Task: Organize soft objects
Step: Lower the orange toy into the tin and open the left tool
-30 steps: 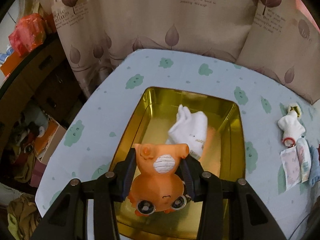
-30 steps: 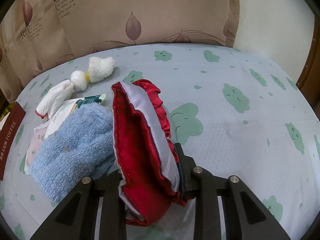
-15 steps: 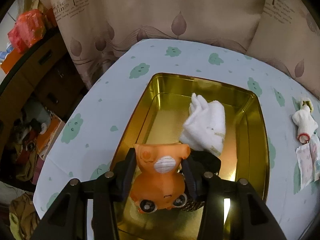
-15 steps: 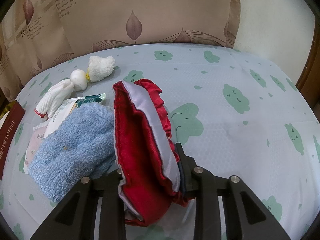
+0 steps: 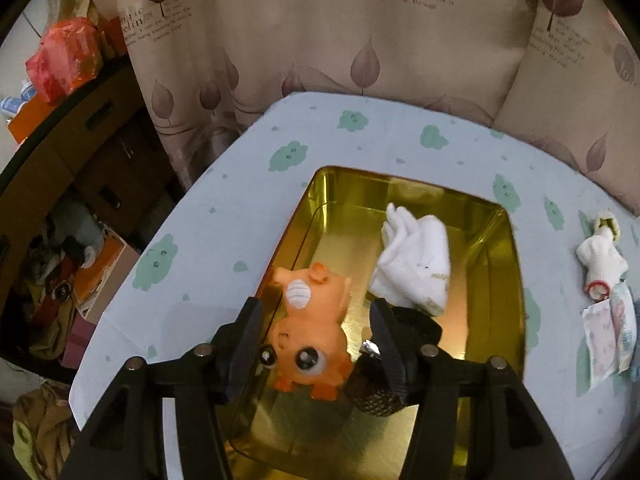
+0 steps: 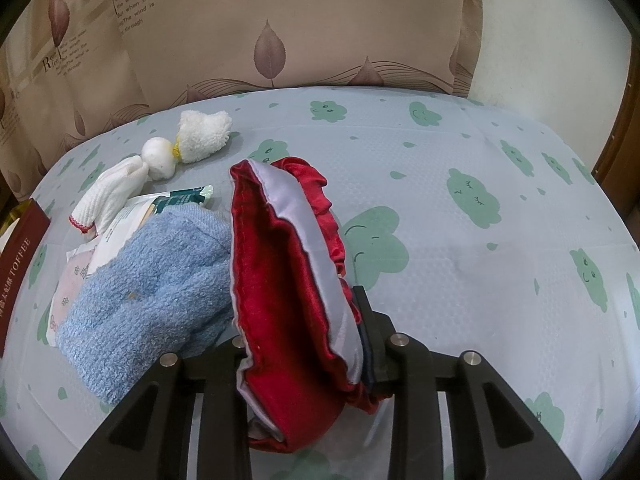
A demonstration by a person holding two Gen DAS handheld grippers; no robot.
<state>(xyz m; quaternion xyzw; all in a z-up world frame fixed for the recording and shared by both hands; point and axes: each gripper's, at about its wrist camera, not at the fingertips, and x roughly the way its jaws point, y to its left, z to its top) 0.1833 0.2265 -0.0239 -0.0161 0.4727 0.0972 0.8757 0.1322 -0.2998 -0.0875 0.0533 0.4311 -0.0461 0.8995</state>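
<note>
An orange plush toy (image 5: 308,328) lies head-down in the gold tin (image 5: 500,280), tilted to the left. My left gripper (image 5: 315,306) straddles it with its jaws opening; the right pad stands clear of the toy and nothing presses on it. A white sock (image 5: 416,264) and a dark patterned item (image 5: 376,396) also lie in the tin. My right gripper (image 6: 298,312) is shut on a red and grey cloth pouch (image 6: 280,280), held upright just over the table; the pouch hides the left finger.
A blue towel (image 6: 152,288) lies left of the pouch, over some packets (image 6: 132,220). Behind it are a white glove (image 6: 112,192) and a small white plush (image 6: 200,140). A dark red tin lid (image 6: 16,264) sits at the far left. A curtain hangs behind the table.
The left jaws have spread apart and the orange toy has come free, tipping leftwards down into the tin. The right gripper and its pouch have not moved.
</note>
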